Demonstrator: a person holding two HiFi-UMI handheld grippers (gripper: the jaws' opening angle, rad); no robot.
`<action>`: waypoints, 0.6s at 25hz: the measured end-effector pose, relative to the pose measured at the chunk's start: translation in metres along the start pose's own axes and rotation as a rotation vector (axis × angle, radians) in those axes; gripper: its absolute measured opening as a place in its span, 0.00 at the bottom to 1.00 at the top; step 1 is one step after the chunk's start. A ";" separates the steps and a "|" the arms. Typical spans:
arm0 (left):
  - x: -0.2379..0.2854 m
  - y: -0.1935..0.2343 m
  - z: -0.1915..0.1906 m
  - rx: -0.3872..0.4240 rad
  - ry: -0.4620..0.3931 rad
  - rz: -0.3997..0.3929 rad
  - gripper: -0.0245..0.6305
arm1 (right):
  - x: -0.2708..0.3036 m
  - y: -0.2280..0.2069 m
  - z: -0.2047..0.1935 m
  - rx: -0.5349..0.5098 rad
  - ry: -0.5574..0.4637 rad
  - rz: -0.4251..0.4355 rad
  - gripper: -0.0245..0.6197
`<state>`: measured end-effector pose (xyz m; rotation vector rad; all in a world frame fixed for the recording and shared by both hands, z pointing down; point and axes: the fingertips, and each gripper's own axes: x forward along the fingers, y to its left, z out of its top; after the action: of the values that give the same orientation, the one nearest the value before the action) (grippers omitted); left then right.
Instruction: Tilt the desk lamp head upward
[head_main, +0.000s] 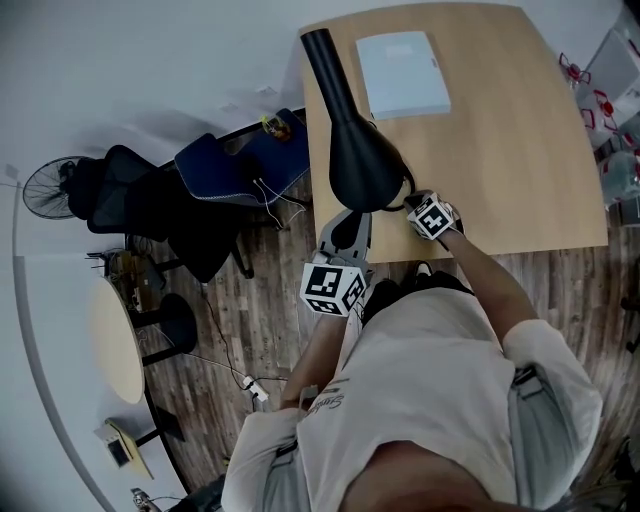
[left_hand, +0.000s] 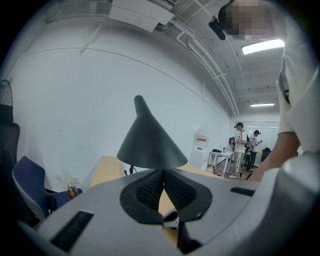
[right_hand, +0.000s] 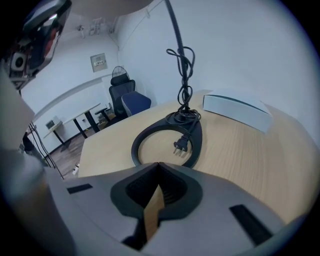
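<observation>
The black desk lamp stands at the near edge of the wooden desk (head_main: 520, 150). Its cone-shaped head (head_main: 360, 160) points down and toward me. In the left gripper view the head (left_hand: 150, 142) hangs just ahead of and above the jaws. My left gripper (head_main: 352, 215) sits right below the head's rim, shut and holding nothing; I cannot tell whether it touches the rim. My right gripper (head_main: 415, 202) is beside the head on its right, also shut and empty. Ahead of it lie the lamp's ring base (right_hand: 165, 142), the coiled cord with its plug (right_hand: 181, 145) and the thin stem (right_hand: 175, 30).
A flat white box (head_main: 403, 72) lies on the desk beyond the lamp. Office chairs (head_main: 235, 170) and a floor fan (head_main: 50, 187) stand left of the desk, and a small round table (head_main: 115, 340) is further left. Two people (left_hand: 245, 145) stand far off by another table.
</observation>
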<state>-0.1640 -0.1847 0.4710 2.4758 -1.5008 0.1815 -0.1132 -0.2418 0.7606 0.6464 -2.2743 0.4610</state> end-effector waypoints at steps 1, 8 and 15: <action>-0.003 -0.002 0.003 0.004 -0.007 -0.003 0.06 | -0.001 0.001 0.001 -0.032 0.006 -0.011 0.03; -0.023 -0.015 0.030 0.004 -0.055 -0.020 0.06 | 0.006 0.000 -0.002 0.020 -0.016 -0.007 0.03; -0.041 -0.025 0.066 -0.025 -0.114 -0.036 0.06 | 0.005 0.000 -0.003 -0.006 0.011 -0.033 0.03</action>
<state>-0.1622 -0.1566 0.3946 2.5301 -1.4908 0.0147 -0.1152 -0.2418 0.7663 0.6763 -2.2500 0.4411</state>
